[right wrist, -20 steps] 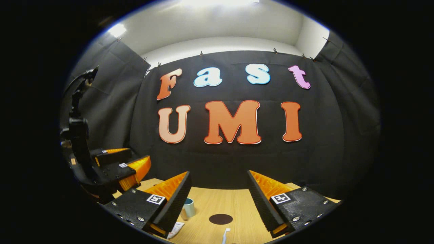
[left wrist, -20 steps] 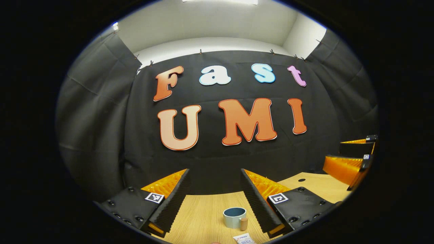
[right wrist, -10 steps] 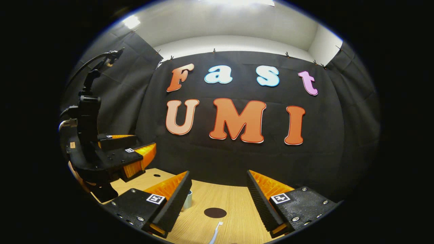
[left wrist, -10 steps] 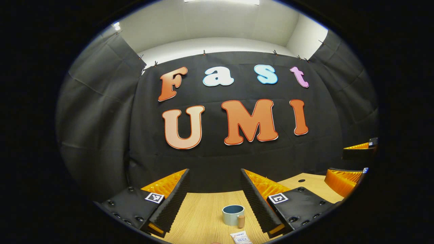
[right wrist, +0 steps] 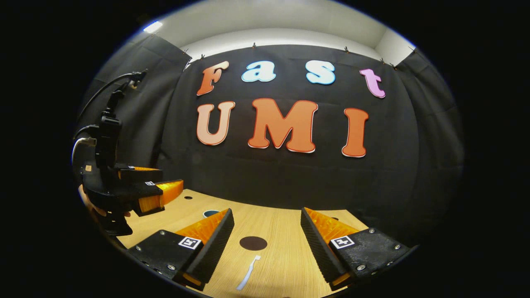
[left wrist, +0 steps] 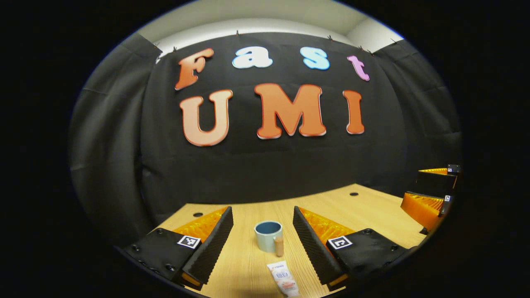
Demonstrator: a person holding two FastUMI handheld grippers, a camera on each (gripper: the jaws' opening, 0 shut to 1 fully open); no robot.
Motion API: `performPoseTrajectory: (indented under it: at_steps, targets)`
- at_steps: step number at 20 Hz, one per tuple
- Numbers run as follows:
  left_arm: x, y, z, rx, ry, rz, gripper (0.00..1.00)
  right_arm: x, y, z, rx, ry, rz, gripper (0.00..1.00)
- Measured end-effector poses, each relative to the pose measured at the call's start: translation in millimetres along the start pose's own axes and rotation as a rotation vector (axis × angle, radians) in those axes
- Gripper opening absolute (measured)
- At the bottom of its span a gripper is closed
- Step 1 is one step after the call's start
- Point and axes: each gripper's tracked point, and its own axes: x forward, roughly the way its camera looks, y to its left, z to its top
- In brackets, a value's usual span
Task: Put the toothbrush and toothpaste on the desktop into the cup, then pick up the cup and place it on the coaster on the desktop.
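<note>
On the desktop (left wrist: pixel 244 265), the toothpaste (left wrist: pixel 283 279) lies before the cup (left wrist: pixel 268 236).

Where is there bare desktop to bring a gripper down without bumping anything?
Bare wood lies behind the cup, up to the black cloth wall, and right of the coaster. It is crowded near the toothpaste just in front of the cup, and where the toothbrush lies near the coaster.
</note>
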Motion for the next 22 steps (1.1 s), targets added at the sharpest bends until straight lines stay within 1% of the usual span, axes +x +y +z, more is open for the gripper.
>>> performPoseTrajectory:
  at_steps: [2, 4, 6, 8, 10, 12, 13, 14, 15, 16, 17, 22]
  targets:
    - [12.4, -11.9, -35.5, -0.03, 0.154, -0.06, 0.96, 1.3, -3.1, -13.7, 0.016, 0.055, 0.014, 0.98]
    - [17.5, -21.0, -57.6, -0.08, 0.293, -0.11, 0.96, 2.0, -9.5, -23.7, 0.037, 0.103, 0.022, 0.98]
    - [26.2, -25.6, -82.5, -0.112, 0.42, -0.134, 0.97, 4.1, -12.6, -32.3, 0.042, 0.142, 0.032, 0.98]
    - [23.4, -28.7, -107.7, -0.127, 0.548, -0.134, 0.96, 7.1, -14.0, -41.0, 0.018, 0.174, 0.04, 0.98]
    - [20.9, -30.9, -122.5, -0.133, 0.638, -0.151, 0.98, 8.9, -9.1, -49.7, 0.009, 0.211, 0.063, 0.98]
    - [18.2, -31.2, -132.4, -0.123, 0.73, -0.154, 0.98, 10.4, -0.2, -61.9, 0.031, 0.264, 0.11, 0.98]
    - [11.0, -30.7, -135.3, -0.133, 0.785, -0.155, 0.95, 11.0, 1.8, -68.2, 0.044, 0.293, 0.124, 0.98]
    - [9.8, -32.5, -140.8, -0.139, 0.842, -0.168, 0.98, 13.5, 2.1, -72.9, 0.055, 0.318, 0.131, 0.97]
    - [4.6, -33.7, -147.9, -0.141, 0.905, -0.183, 0.98, 15.3, 1.5, -76.3, 0.062, 0.338, 0.134, 0.97]
    - [3.2, -34.8, -159.4, -0.14, 0.951, -0.185, 0.96, 16.1, 0.7, -80.3, 0.068, 0.359, 0.137, 0.97]
    - [5.5, -32.7, -167.0, -0.131, 0.979, -0.179, 0.98, 18.2, 0.1, -85.1, 0.072, 0.381, 0.139, 0.97]
    - [6.8, -22.8, -189.2, -0.092, 1.119, -0.129, 0.98, 26.1, -0.3, -110.7, 0.036, 0.473, 0.15, 0.97]
